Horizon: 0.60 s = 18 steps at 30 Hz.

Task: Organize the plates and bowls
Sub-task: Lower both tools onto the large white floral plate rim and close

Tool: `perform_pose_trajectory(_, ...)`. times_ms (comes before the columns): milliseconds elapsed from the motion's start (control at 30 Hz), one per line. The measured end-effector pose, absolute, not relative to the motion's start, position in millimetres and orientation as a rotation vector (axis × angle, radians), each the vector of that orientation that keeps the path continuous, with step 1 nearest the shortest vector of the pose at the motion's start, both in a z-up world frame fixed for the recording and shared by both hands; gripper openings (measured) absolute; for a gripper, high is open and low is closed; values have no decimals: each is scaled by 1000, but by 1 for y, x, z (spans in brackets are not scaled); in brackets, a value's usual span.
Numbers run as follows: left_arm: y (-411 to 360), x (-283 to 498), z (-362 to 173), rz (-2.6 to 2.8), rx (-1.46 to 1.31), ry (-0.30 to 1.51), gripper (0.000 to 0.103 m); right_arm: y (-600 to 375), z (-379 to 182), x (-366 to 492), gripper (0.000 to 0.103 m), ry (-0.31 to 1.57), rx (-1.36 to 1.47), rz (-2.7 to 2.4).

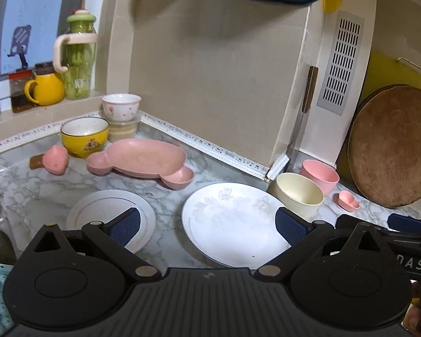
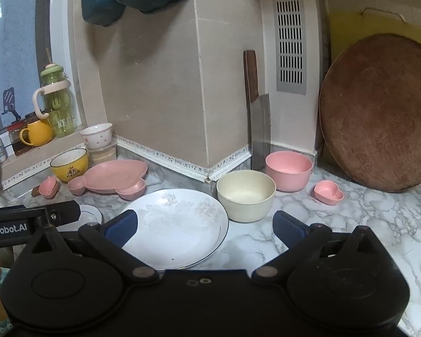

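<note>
White plate (image 2: 179, 227) lies under the spread right gripper (image 2: 206, 224).

A large plate (image 2: 176, 224) lies straight ahead of the right gripper (image 2: 205, 224). A small plate (image 1: 103, 210) lies to its left, two bowls (image 2: 245, 193) to its right, and a divided dish (image 2: 112, 178) behind.

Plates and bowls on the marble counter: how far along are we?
Nothing looks sorted yet. Both tongs, left and right, are open and empty. Left to do: the large white floral plate and small white plate lie apart; the cream bowl, pink bowl and yellow bowl stand unstacked.
</note>
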<state>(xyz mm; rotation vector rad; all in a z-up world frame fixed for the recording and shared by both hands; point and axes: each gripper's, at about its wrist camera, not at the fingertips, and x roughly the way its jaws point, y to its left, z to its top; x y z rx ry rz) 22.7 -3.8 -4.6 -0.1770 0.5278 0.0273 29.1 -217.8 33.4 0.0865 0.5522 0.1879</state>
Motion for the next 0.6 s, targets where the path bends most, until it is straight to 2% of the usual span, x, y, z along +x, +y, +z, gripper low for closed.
perform_pose_trajectory(333,-3,63,-22,95,-170,578,103,-237,6,78,102,649,123,165)
perform_pose_trajectory(467,-5,90,-33,123,-125,631,103,-240,-9,99,97,699,139,178)
perform_pose_trajectory(600,-3,113,-46,129,-136,687,103,-240,-26,123,87,772,150,209)
